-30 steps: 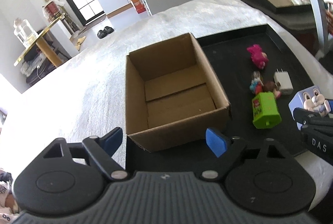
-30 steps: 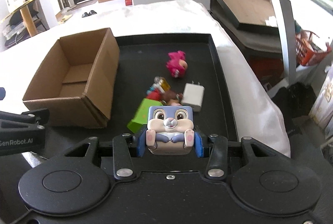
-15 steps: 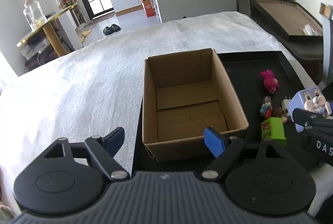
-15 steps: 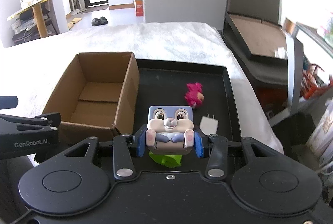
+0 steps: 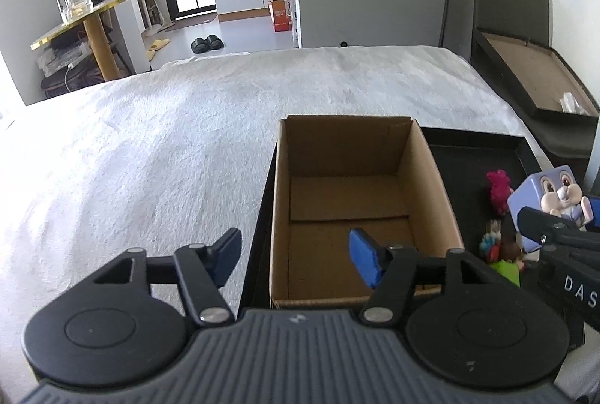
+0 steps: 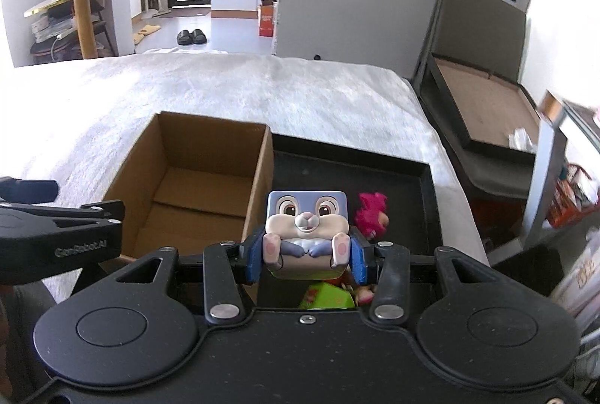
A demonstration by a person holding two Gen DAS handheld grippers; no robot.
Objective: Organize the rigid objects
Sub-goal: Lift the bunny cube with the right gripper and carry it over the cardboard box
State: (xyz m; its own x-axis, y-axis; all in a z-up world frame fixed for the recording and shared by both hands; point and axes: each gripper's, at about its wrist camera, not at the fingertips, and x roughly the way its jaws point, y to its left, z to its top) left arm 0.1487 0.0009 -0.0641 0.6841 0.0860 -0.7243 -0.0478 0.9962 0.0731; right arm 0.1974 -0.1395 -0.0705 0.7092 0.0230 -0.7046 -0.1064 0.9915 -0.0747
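Right gripper (image 6: 305, 256) squeezed tight on bunny cube toy (image 6: 305, 216), up beside the cardboard box (image 6: 195, 179). Left gripper (image 5: 296, 256) wide open, holding nothing.

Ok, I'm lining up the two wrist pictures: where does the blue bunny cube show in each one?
Left wrist view: the bunny cube sits at the far right edge, held in the right tool, right of the cardboard box.
Right wrist view: the bunny cube is at centre, clamped in the right tool, just right of the box.
Shared landmark: the open cardboard box.
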